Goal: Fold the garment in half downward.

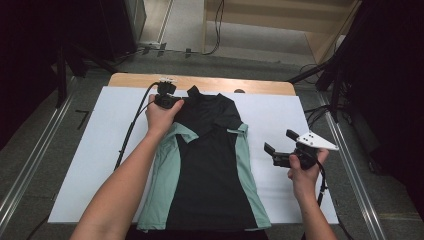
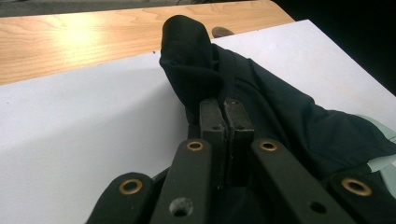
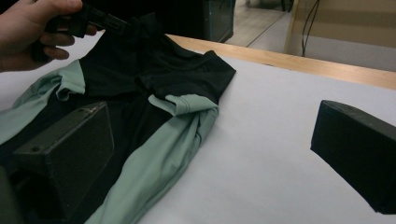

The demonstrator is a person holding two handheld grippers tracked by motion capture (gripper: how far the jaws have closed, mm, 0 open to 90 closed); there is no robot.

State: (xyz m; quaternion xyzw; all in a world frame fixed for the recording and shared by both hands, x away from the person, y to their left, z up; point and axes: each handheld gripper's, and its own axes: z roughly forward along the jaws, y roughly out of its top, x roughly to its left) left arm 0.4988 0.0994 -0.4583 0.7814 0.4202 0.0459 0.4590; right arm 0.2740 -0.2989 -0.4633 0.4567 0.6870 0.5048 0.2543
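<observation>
A black shirt (image 1: 207, 165) with mint-green side panels and sleeves lies flat on a white sheet (image 1: 100, 150), collar toward the far edge. My left gripper (image 1: 179, 100) sits at the shirt's far left shoulder. In the left gripper view its jaws (image 2: 226, 105) are pressed together on a raised fold of the black shirt (image 2: 289, 126) near the collar. My right gripper (image 1: 281, 141) hangs above the sheet just right of the shirt, jaws wide apart. In the right gripper view (image 3: 212, 154) nothing is between its jaws; the folded green sleeve (image 3: 187, 109) lies ahead.
The white sheet covers a wooden table (image 1: 200, 82), whose bare strip shows at the far edge. Bare sheet (image 3: 280, 140) stretches right of the shirt. Cables trail from both grippers. Dark floor, metal rails (image 1: 30, 165) and stands surround the table.
</observation>
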